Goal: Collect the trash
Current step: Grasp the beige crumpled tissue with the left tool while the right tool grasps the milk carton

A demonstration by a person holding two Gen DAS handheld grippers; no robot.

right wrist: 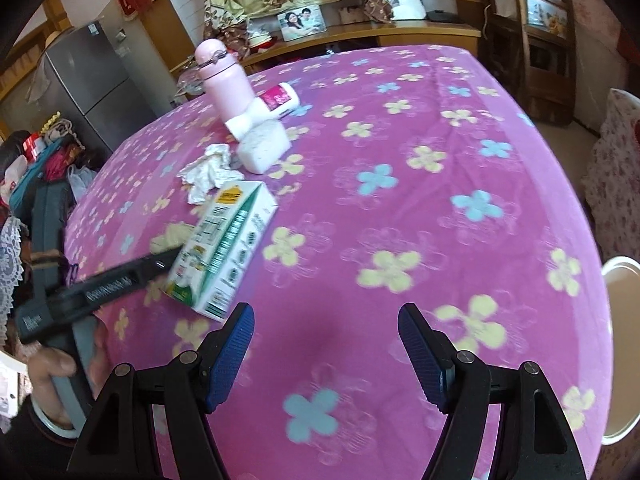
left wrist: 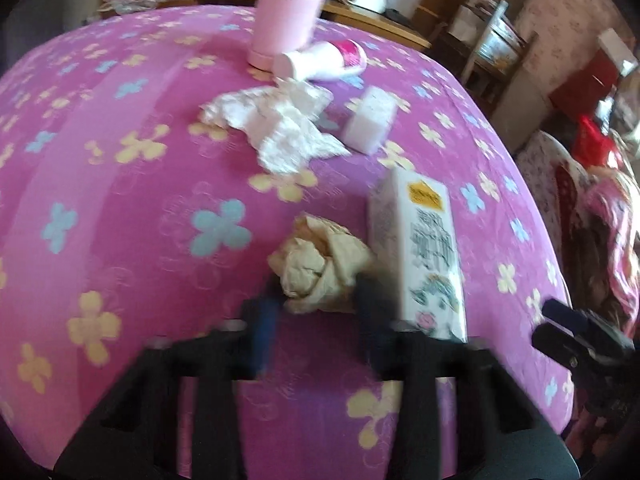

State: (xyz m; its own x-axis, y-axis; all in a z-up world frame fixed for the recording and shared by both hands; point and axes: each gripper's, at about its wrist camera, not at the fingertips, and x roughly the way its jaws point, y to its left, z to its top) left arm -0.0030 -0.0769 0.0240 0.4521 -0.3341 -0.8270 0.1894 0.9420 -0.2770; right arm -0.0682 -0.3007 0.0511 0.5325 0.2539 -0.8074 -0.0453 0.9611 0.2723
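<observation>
Left wrist view, surface: flowered pink cloth (left wrist: pixel 120 208) covers the table, with the litter strung along a line running away from the camera.
Milk carton: carton (left wrist: pixel 420 256) lies on its side just right of the left gripper, long axis pointing away from the camera; in the right wrist view the same carton (right wrist: pixel 224 252) sits up and left of the right gripper's tips.
White tissue: crumpled tissue (left wrist: pixel 280 128) lies farther out, beside a white block (left wrist: pixel 370 120), a tipped tube (left wrist: pixel 320 60) and an upright pink bottle (left wrist: pixel 286 8).
Paper ball: beige crumpled paper ball (left wrist: pixel 320 264) sits directly between the left fingers, touching the carton's near-left side.
Left gripper: left gripper (left wrist: pixel 316 300) has its jaws drawn in against both flanks of the paper ball; blur softens the contact, but it reads as a grip.
Right gripper: right gripper (right wrist: pixel 326 344) stands wide apart over bare cloth, holding nothing.
Nearer hand: left for the ball; likely the right for the carton, whose long axis runs diagonally from its jaws.
</observation>
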